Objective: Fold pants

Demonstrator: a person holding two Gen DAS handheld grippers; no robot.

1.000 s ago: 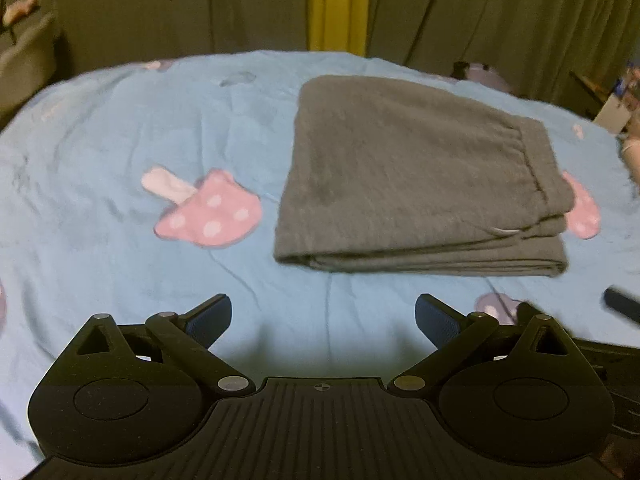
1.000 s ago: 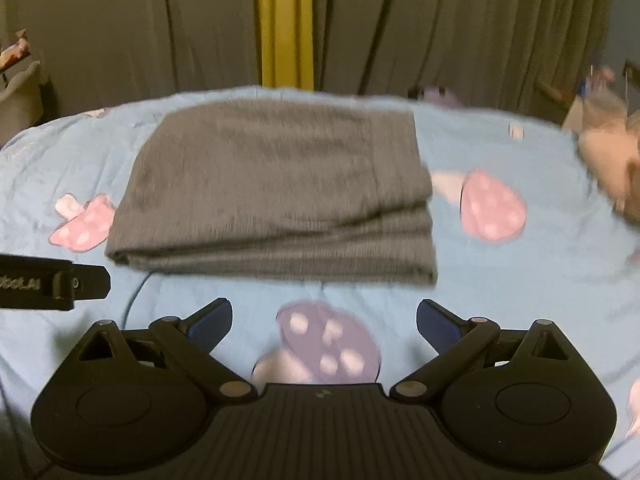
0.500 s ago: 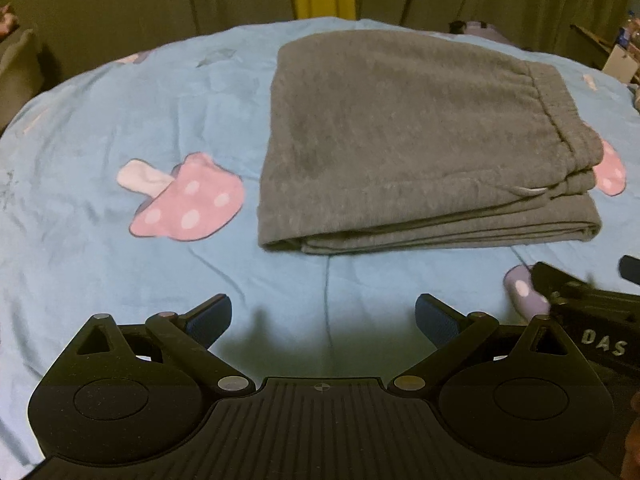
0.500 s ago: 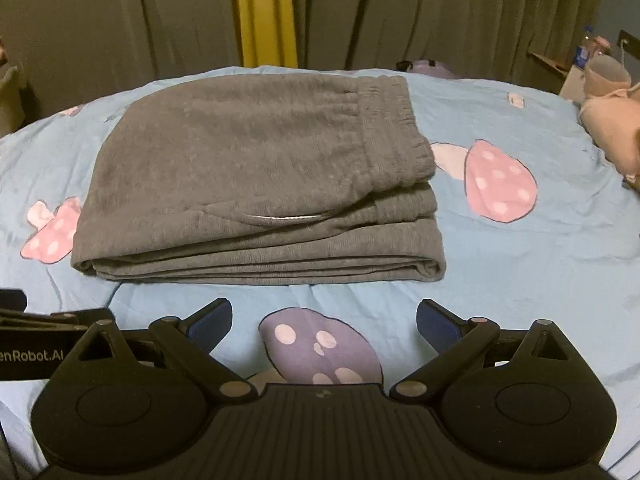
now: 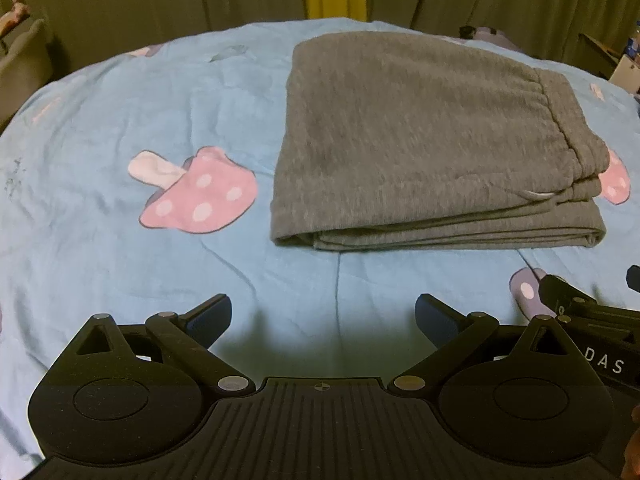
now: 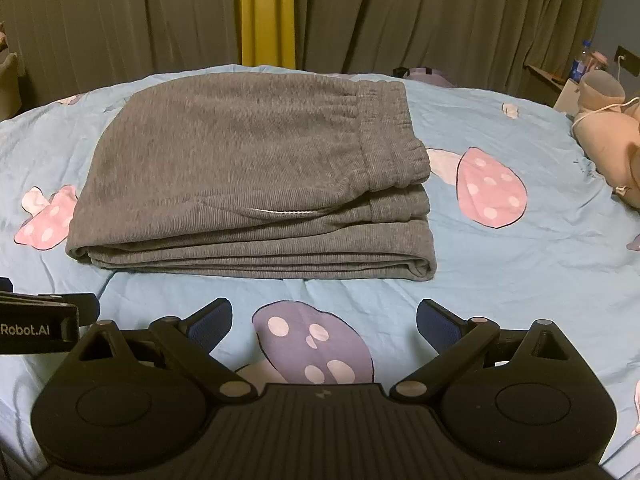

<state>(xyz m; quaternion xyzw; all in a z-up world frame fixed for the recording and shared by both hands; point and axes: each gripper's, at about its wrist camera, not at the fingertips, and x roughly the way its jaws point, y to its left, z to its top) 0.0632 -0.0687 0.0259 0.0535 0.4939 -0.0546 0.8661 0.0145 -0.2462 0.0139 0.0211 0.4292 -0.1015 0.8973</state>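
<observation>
Both spread claws hover before folded pants point(image 6: 248, 172), waistband half tucked under.

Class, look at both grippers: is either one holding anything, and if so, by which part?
Nothing is held. The left gripper and right gripper are both open over the sheet, apart from the folded pants.

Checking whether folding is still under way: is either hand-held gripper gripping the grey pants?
No: the pants lie folded on the bedsheet, with both grippers open short of them.
</observation>
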